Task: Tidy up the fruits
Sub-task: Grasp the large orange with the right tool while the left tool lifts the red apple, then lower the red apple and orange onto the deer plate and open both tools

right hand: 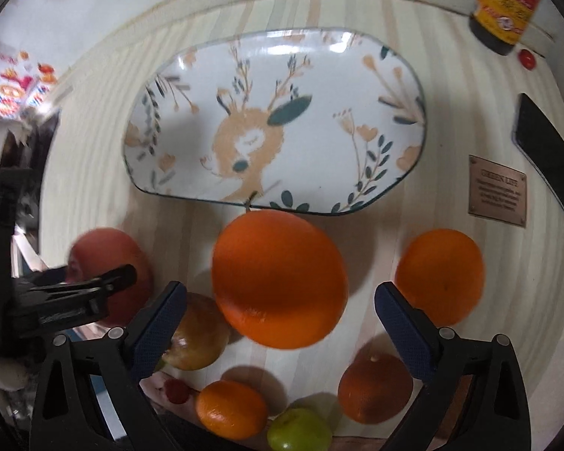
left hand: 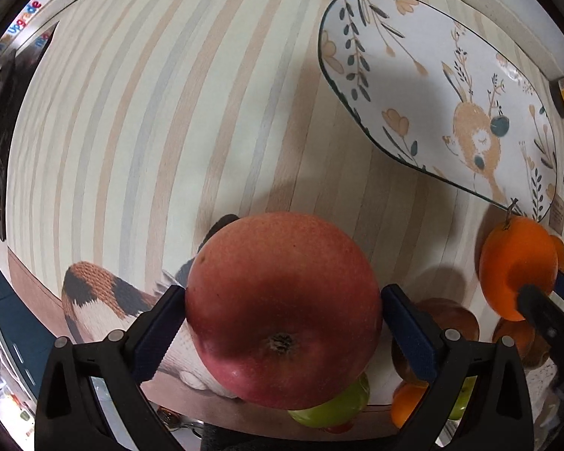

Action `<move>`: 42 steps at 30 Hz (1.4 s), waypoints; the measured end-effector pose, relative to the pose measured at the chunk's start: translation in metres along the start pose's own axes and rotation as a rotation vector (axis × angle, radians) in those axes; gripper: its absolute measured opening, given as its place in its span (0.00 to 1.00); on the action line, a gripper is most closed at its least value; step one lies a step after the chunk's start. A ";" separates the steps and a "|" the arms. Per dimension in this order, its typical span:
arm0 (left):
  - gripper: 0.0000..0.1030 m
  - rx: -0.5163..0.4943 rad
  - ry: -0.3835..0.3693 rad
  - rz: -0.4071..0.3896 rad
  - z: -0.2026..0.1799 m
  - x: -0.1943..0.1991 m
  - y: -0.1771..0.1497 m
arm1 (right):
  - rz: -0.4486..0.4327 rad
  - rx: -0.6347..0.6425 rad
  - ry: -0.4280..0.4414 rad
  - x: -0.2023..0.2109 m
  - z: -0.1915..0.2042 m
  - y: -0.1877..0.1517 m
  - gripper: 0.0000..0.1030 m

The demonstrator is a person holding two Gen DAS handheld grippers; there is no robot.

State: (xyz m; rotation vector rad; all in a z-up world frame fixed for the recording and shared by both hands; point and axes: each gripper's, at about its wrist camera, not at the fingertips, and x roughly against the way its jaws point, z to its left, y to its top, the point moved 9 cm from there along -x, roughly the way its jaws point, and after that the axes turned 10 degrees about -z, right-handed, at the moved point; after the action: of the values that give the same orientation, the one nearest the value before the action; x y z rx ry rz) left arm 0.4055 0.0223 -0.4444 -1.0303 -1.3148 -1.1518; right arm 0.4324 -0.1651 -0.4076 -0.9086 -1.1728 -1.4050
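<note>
My left gripper (left hand: pixel 282 312) is clamped on a red apple (left hand: pixel 282 308), both pads pressed to its sides, held up over the striped counter (left hand: pixel 150 131). From the left wrist view, my right gripper (left hand: pixel 537 297) grips a large orange (left hand: pixel 515 263) just beside the deer-print plate (left hand: pixel 432 86). In the right wrist view that orange (right hand: pixel 280 278) sits ahead of the fingers (right hand: pixel 161 323), which appear apart. 2 more oranges, a green apple (right hand: pixel 299 430) and other fruit lie on the counter below.
</note>
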 end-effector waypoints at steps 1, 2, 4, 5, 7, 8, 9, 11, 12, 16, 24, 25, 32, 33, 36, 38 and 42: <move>1.00 0.001 -0.001 -0.002 -0.001 0.000 0.000 | 0.011 0.006 -0.006 -0.005 0.001 -0.001 0.93; 1.00 0.000 -0.002 -0.007 -0.002 0.002 0.000 | 0.031 0.011 -0.014 -0.014 0.002 -0.004 0.86; 1.00 -0.007 -0.004 -0.029 -0.002 0.004 0.002 | 0.053 0.001 0.010 -0.022 0.006 -0.008 0.82; 1.00 -0.017 -0.005 -0.040 -0.001 0.003 0.003 | 0.048 -0.003 0.007 -0.022 0.007 -0.009 0.82; 1.00 -0.028 -0.009 -0.059 -0.002 0.006 0.004 | 0.036 0.007 -0.009 -0.022 0.010 -0.010 0.81; 1.00 -0.031 -0.009 -0.064 -0.003 0.007 0.002 | 0.028 0.005 -0.013 -0.022 0.010 -0.011 0.81; 1.00 -0.037 -0.012 -0.067 -0.001 0.010 0.002 | 0.022 0.001 -0.015 -0.023 0.011 -0.012 0.81; 0.99 -0.048 -0.017 -0.084 -0.001 0.014 0.000 | 0.023 -0.006 -0.019 -0.023 0.013 -0.014 0.81; 0.99 -0.054 -0.017 -0.092 -0.001 0.017 -0.001 | 0.025 -0.011 -0.020 -0.023 0.014 -0.015 0.81; 0.99 -0.084 -0.030 -0.132 -0.005 0.032 0.009 | 0.024 -0.021 -0.017 -0.025 0.021 -0.021 0.80; 0.99 -0.148 -0.095 -0.199 -0.028 0.077 0.034 | -0.031 -0.101 0.040 0.001 0.027 -0.021 0.80; 0.99 -0.154 -0.111 -0.210 -0.034 0.086 0.040 | -0.049 -0.114 0.053 0.009 0.028 -0.016 0.80; 0.99 -0.225 -0.207 -0.261 -0.070 0.122 0.105 | -0.175 -0.195 0.060 0.051 0.004 0.042 0.80; 1.00 -0.231 -0.207 -0.262 -0.076 0.119 0.115 | -0.195 -0.210 0.040 0.051 -0.003 0.054 0.80; 1.00 -0.266 -0.202 -0.232 -0.091 0.100 0.139 | -0.216 -0.229 -0.006 0.040 -0.018 0.077 0.80; 1.00 -0.271 -0.202 -0.189 -0.098 0.083 0.152 | -0.202 -0.253 -0.011 0.027 -0.025 0.088 0.80; 1.00 -0.269 -0.212 -0.131 -0.107 0.057 0.165 | -0.170 -0.283 0.001 -0.007 -0.029 0.101 0.80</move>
State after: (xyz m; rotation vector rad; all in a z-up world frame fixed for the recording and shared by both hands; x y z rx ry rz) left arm 0.5816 -0.0580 -0.3781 -1.3062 -1.4356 -1.3752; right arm 0.5353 -0.1895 -0.4034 -1.0217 -1.0867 -1.7407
